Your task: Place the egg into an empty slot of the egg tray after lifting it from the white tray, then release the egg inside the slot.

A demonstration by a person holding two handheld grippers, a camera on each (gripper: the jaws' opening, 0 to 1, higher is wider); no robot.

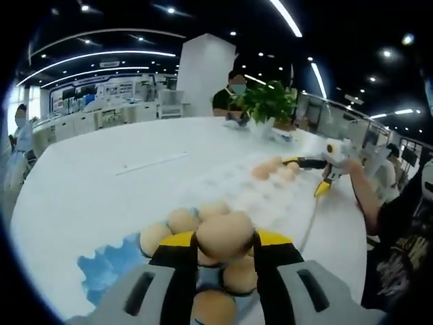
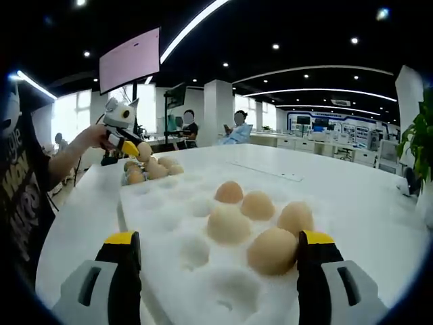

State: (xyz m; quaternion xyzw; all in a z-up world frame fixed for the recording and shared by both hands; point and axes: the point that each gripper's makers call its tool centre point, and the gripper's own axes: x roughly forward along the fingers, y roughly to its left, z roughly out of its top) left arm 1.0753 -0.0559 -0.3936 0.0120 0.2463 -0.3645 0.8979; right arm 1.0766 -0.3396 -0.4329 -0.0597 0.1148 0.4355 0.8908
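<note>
My left gripper (image 1: 225, 238) is shut on a tan egg (image 1: 225, 230), held just above a heap of eggs (image 1: 169, 233) that lies on a blue-edged tray (image 1: 101, 267). Beyond it sits the white egg tray (image 1: 223, 183), with a few eggs (image 1: 274, 168) at its far end. Over that end my right gripper (image 1: 309, 175) hovers. In the right gripper view, my right gripper (image 2: 219, 238) stands open above the egg tray (image 2: 169, 217), whose slots hold several eggs (image 2: 229, 223). Farther left, the left gripper (image 2: 132, 145) holds its egg (image 2: 143, 150) over the heap (image 2: 152, 169).
Everything rests on a long white table (image 1: 101, 183). A thin strip (image 1: 152, 162) lies on it. A potted plant (image 1: 270, 101) stands at the far end, with a seated person behind it. The operator's arm (image 1: 362, 189) reaches in from the right. Other people sit at distant desks.
</note>
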